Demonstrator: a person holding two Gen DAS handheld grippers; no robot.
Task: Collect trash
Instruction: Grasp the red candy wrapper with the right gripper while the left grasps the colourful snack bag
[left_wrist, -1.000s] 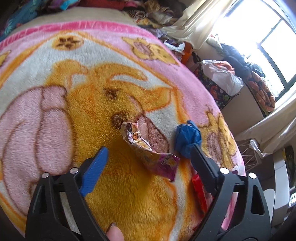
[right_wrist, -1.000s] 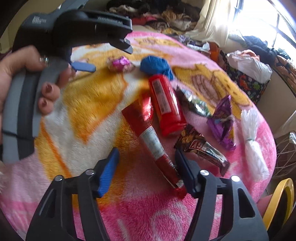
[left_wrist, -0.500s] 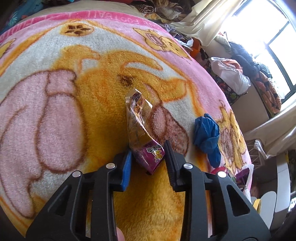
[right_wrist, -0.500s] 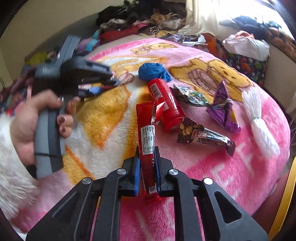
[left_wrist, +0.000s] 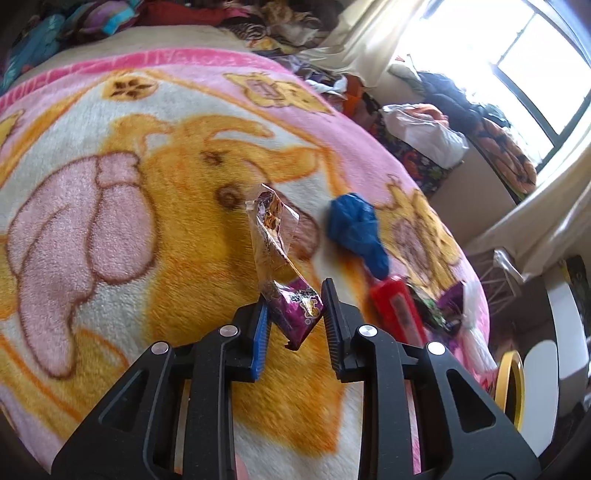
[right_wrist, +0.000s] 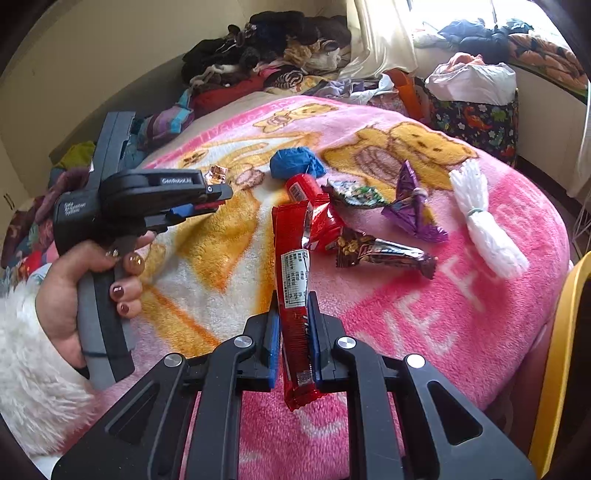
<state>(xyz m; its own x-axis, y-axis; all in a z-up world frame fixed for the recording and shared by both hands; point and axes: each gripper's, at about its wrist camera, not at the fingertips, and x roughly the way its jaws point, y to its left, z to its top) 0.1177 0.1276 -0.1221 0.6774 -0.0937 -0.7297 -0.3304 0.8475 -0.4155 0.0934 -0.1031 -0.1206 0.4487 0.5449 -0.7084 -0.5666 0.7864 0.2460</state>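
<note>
In the left wrist view my left gripper (left_wrist: 295, 295) has its jaws closing on the purple lower end of a crinkled snack wrapper (left_wrist: 271, 229). Both pads touch it, and its clear top stands up off the blanket (left_wrist: 110, 258). The right wrist view shows my right gripper (right_wrist: 293, 295) shut on a long red wrapper (right_wrist: 291, 240), held upright above the blanket (right_wrist: 443, 314). That view also shows the left gripper (right_wrist: 218, 197) at the left in a person's hand (right_wrist: 70, 291), with its wrapper (right_wrist: 218, 173) sticking out.
On the blanket lie a blue crumpled wad (right_wrist: 297, 162), a red pack (right_wrist: 325, 221), a green wrapper (right_wrist: 354, 194), a purple wrapper (right_wrist: 413, 206), a brown wrapper (right_wrist: 384, 251) and a white yarn bundle (right_wrist: 480, 218). A yellow rim (right_wrist: 561, 332) stands at the right. Clothes are piled behind the bed.
Both grippers were open over their wrappers, then closed on them. Each has lifted its wrapper off the blanket, and the red wrapper now stands upright after the right gripper rolled.
</note>
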